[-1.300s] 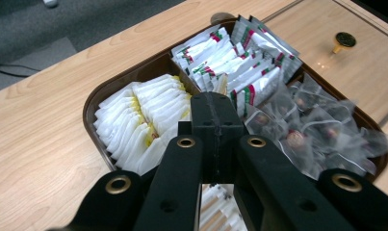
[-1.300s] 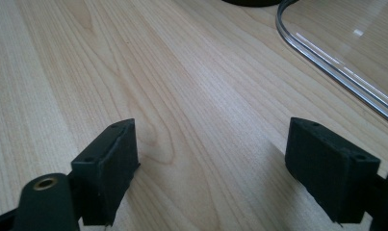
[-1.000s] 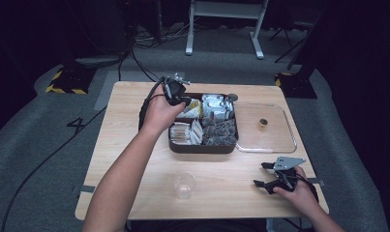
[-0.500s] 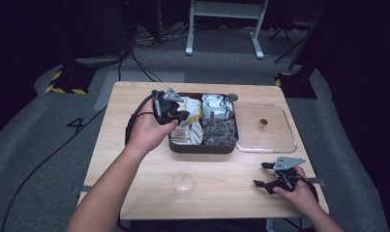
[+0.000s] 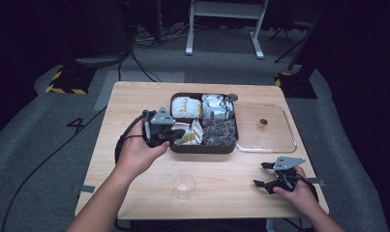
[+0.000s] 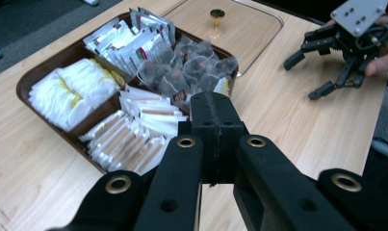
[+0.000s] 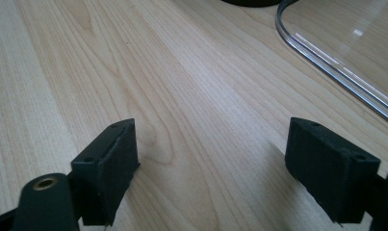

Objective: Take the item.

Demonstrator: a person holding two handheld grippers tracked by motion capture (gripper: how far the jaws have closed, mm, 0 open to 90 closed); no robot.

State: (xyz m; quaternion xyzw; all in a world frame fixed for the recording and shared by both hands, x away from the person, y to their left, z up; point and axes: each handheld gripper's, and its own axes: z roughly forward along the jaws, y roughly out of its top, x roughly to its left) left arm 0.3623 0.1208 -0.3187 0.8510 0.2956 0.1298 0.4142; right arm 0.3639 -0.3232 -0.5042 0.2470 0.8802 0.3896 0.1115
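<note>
The left hand-held gripper (image 5: 175, 136) sits in the person's left hand (image 5: 137, 152) at the front-left corner of the brown tray (image 5: 202, 147), its jaws pressed together with nothing visible between them; in the left gripper view the closed tips (image 6: 213, 115) hang just above the near compartments. Right beyond those tips lie white-and-tan paper packets (image 6: 134, 132) in the tray's near compartment, with white and yellow sachets (image 6: 69, 91) in the compartment to the left of them in that view. Farther off are clear pouches with dark contents (image 6: 191, 67) and a row of white, green and red printed packets (image 6: 134, 36). Past the tray, touching its right side in the high view, a clear lid (image 5: 266, 128) lies flat on the table (image 5: 134, 99), a small gold knob (image 5: 263, 123) at its middle. A clear plastic cup (image 5: 184, 184) stands upright on the table near the front edge, apart from the tray. The right hand-held gripper (image 5: 266, 175) rests low at the table's front-right corner in the person's right hand (image 5: 299, 191), its jaws spread wide and empty; in the right gripper view the two black pads (image 7: 112, 163) frame bare wood, with the lid's curved rim (image 7: 326, 62) ahead at the upper right.
</note>
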